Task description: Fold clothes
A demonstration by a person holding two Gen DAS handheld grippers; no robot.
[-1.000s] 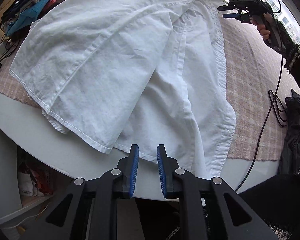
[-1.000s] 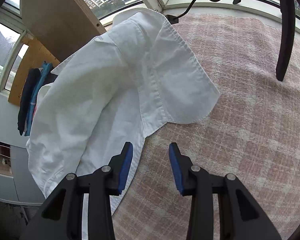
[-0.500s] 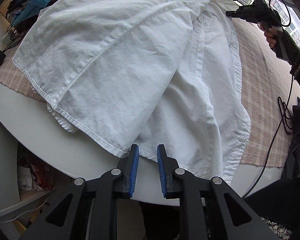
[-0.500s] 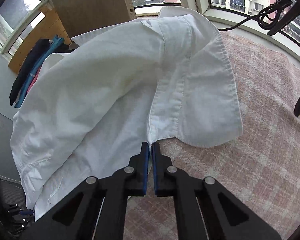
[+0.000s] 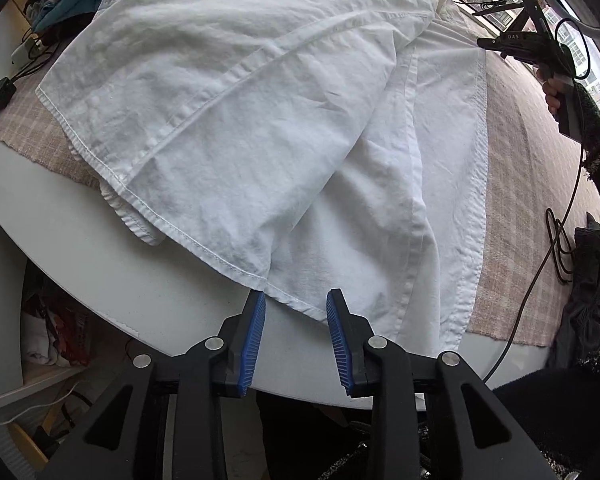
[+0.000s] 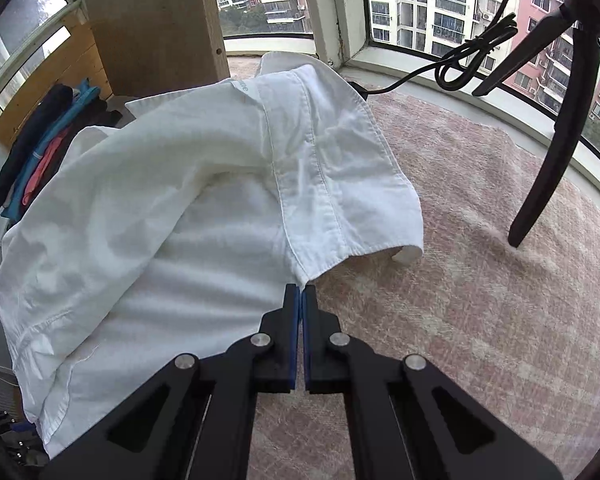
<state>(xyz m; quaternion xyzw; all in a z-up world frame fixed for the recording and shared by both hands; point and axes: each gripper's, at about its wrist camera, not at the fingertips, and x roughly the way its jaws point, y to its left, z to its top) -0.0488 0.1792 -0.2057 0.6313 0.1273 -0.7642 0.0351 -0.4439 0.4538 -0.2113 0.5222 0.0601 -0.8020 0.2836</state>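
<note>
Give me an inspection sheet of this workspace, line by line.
Surface: white table under a pink checked cloth.
Job's things: white shirt spread out, hem at the table's edge.
Clutter: pile of clothes at the far side.
Grippers: left tongs open, straddling the hem; right tongs shut on the shirt's front edge below the collar.
Cables: black cable across the cloth; coiled one by the window.
Surroundings: windows, apartment blocks outside.

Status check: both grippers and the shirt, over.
Left gripper open at shirt hem, not gripping. Right gripper shut on shirt edge below the collar. Cable lies beside shirt, not on it.
</note>
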